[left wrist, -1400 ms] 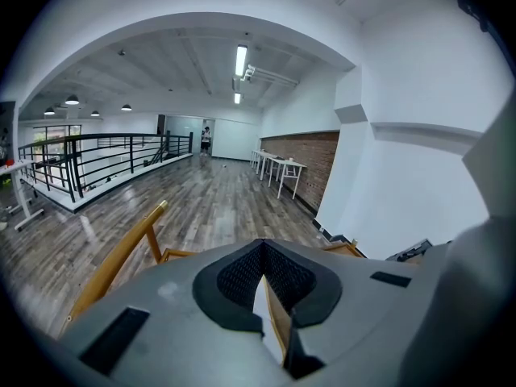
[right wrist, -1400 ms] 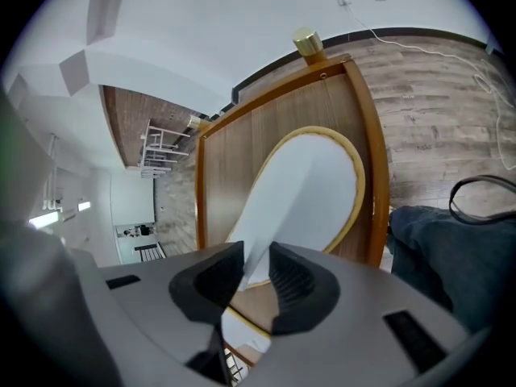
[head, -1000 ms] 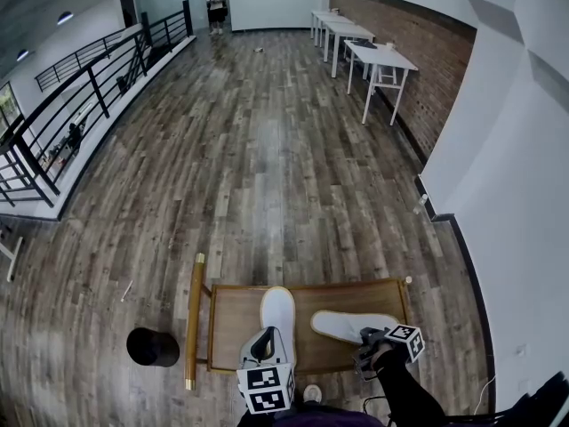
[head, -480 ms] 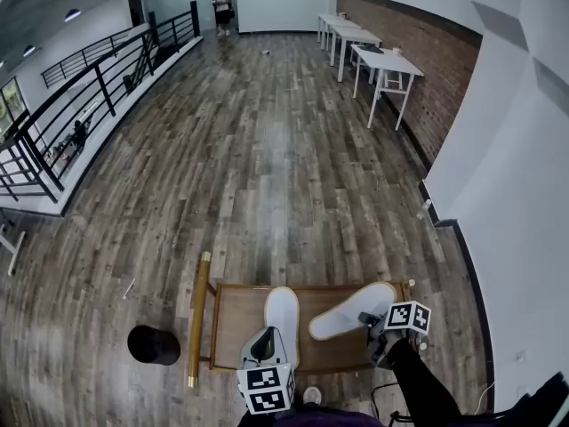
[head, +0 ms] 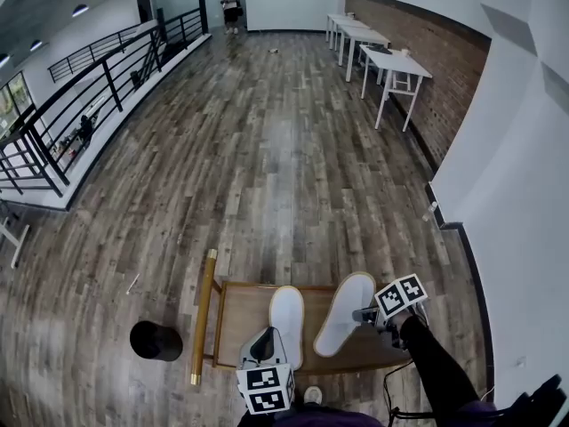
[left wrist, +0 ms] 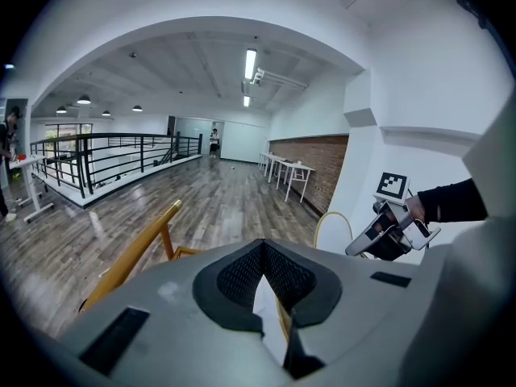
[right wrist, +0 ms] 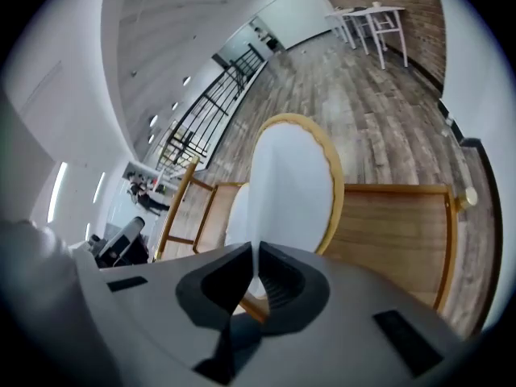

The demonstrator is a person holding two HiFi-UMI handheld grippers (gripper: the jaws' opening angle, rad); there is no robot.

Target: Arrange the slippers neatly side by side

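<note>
The right slipper (head: 342,312) and the left slipper (head: 286,321) lie close together on the wooden counter (head: 238,320), toes far. The right hand-held gripper (right wrist: 254,258) pinches the right slipper's near rim. The left hand-held gripper (left wrist: 263,255) clamps the left slipper's heel. Both look light and floppy, so a heel-rim grip seems best.

Two slippers (head: 286,323) (head: 345,312), one rack (head: 238,326), one bin (head: 156,340), perhaps three tables (head: 396,62)

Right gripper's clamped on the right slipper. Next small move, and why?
Probably twist the right gripper to swing the toe of the right slipper leftward: it lies angled, toe splayed away from the straight left slipper, heels close together.
</note>
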